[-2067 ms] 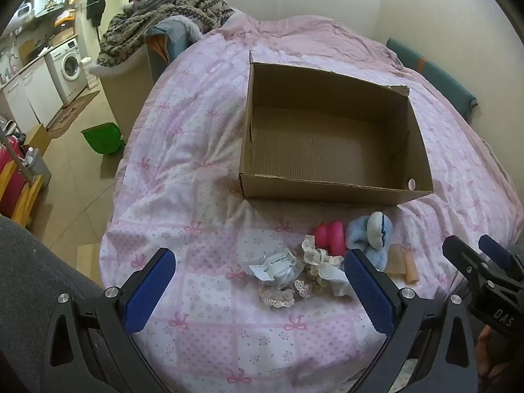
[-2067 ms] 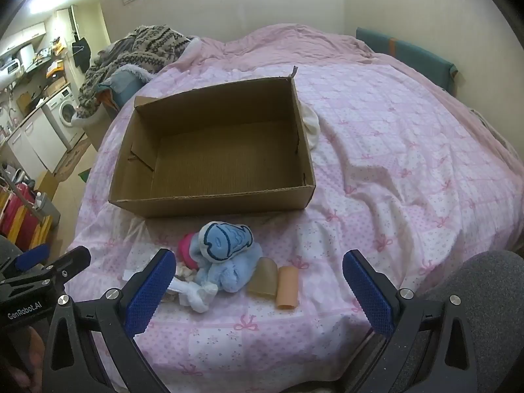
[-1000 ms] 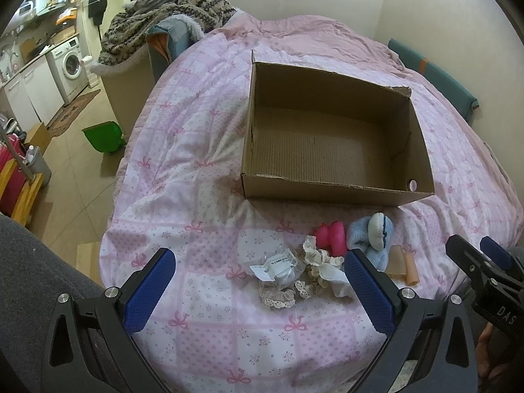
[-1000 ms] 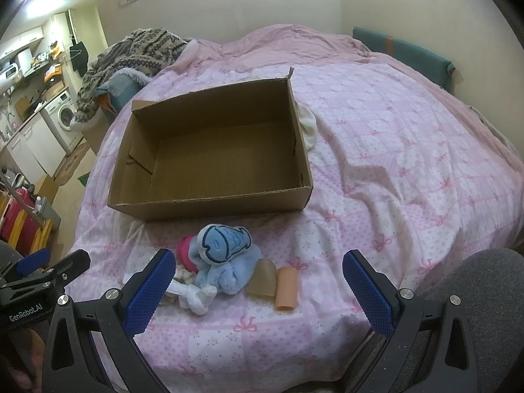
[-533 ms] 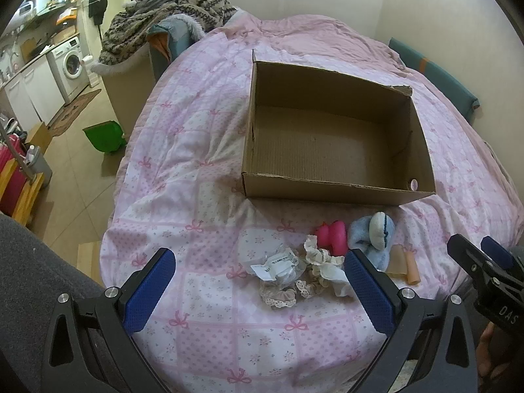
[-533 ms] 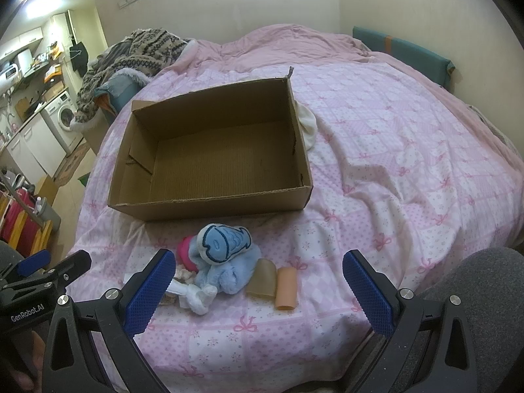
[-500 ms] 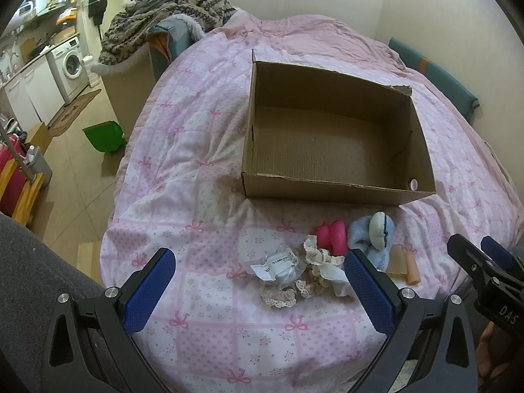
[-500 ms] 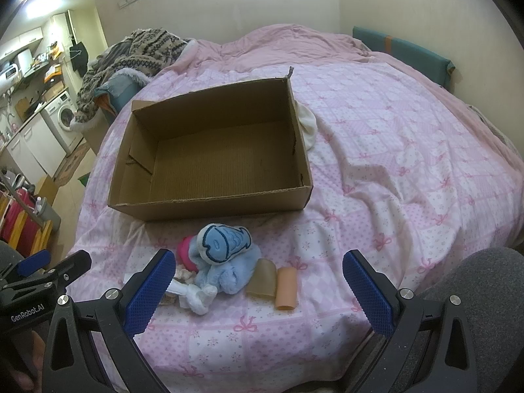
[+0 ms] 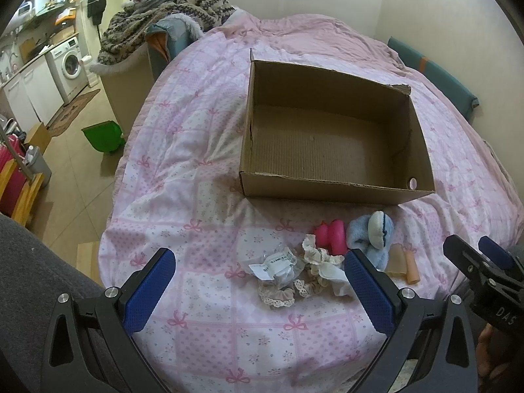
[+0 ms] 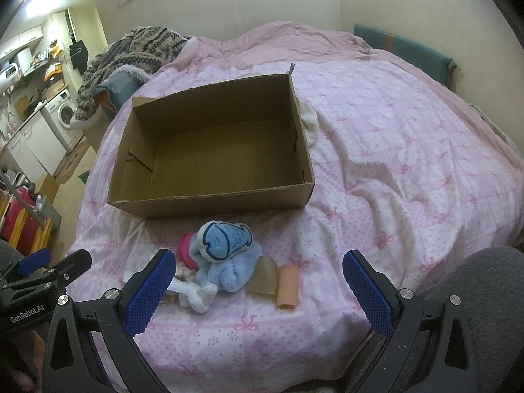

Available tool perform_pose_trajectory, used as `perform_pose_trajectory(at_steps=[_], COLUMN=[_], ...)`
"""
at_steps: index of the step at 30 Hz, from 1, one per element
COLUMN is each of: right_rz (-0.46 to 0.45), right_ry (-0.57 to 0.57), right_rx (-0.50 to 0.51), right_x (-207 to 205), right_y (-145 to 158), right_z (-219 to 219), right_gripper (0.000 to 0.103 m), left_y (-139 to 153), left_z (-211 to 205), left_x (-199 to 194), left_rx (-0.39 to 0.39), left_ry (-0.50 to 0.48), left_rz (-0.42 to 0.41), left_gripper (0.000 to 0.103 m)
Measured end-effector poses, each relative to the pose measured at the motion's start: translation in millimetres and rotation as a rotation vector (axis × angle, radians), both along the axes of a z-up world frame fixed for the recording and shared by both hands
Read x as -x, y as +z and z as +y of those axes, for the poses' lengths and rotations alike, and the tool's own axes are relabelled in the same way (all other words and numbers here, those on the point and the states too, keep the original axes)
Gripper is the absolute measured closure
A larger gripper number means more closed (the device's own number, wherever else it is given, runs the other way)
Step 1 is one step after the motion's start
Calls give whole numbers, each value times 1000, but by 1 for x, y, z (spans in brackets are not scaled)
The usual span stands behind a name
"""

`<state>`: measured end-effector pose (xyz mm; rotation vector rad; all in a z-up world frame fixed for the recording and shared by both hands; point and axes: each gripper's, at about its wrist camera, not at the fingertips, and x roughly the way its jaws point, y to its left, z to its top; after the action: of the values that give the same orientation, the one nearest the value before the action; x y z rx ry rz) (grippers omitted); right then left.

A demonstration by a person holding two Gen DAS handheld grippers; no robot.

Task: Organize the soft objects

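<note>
An empty cardboard box [image 9: 327, 190] [image 10: 209, 199] lies open on the pink bed. In front of it sits a small heap of soft things: a blue plush toy [image 9: 373, 232] [image 10: 226, 249], a pink piece [image 9: 330, 235] [image 10: 185, 252], cream lace items [image 9: 314, 262], a clear packet with a white label [image 9: 278, 267], and a beige and a peach roll [image 9: 404, 265] [image 10: 278, 280]. My left gripper [image 9: 258, 290] hangs open just short of the lace and packet. My right gripper [image 10: 258, 290] stands open near the plush and rolls. Both hold nothing.
The pink patterned bedspread [image 10: 393, 170] stretches right of the box. A white cloth [image 10: 309, 121] lies at the box's far right corner. A pile of knitwear [image 9: 163, 16] sits at the bed's far left; beyond it are a floor, a green bin [image 9: 103, 136] and a washing machine [image 9: 70, 65].
Both views have shifted very slightly; the box and the heap lie where they were. Both grippers stay open.
</note>
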<state>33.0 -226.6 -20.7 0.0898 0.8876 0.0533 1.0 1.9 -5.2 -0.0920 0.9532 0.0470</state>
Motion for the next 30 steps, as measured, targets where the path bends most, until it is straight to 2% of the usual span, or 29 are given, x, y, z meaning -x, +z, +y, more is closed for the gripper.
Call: perform_pose_trajectory(at_steps=[25,30], right_rz=[3,36], right_ry=[0,8], right_rx=[-4,-36], right_x=[0,-4], right_y=[1,4], right_z=[-2,-3], right_gripper=[0,0], left_y=[0,-1], left_z=[0,-1], left_x=[0,0], left_rx=[2,3], left_ry=[2,4], left_rz=[2,8], left_gripper=[0,0])
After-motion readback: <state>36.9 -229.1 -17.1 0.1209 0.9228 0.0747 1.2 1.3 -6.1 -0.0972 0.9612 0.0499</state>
